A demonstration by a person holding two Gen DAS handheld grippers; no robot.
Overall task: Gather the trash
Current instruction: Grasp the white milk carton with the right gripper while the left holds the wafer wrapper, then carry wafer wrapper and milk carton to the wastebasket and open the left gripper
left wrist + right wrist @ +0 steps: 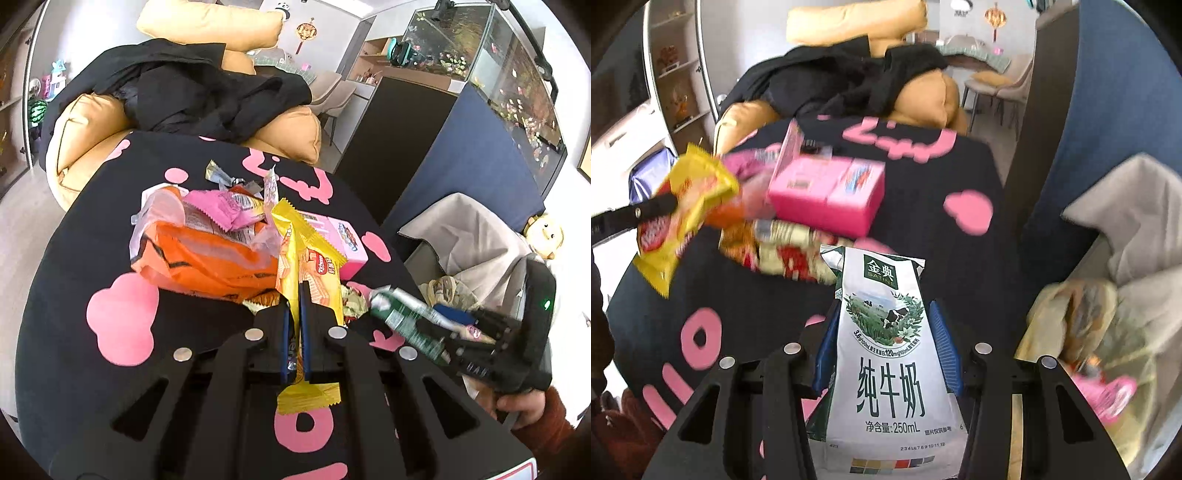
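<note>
On the round black table (66, 258), printed with soft pink shapes, a heap of crinkled wrappers and a glossy pink box (827, 192) is spread. Beside it, a bin (480, 236) lined with limp grey plastic is seen. A flattened white milk carton (886, 354) is clamped in the wide-set right gripper (886, 343). A thin yellow wrapper (314, 280) is pinched in the nearly closed left gripper (294, 314).

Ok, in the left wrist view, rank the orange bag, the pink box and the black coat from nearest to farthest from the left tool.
1. Orange bag, just ahead, left.
2. Pink box, ahead, right.
3. Black coat, far back on the sofa.
</note>
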